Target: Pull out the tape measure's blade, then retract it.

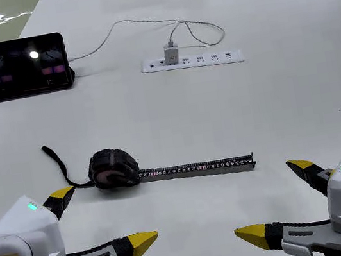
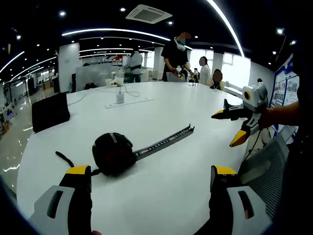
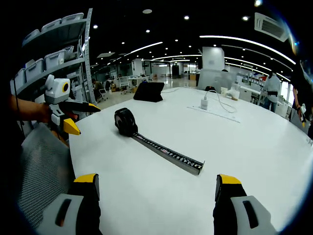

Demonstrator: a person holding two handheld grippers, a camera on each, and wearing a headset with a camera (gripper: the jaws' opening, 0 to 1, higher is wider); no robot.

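The tape measure lies on the white worktop, its blade pulled out flat toward the right gripper's side and its black strap trailing the other way. The left gripper and right gripper hover near the worktop's near edge, jaws spread wide, touching nothing.

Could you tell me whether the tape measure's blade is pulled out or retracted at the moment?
Pulled out: the blade lies flat on the table, stretching well clear of the case.
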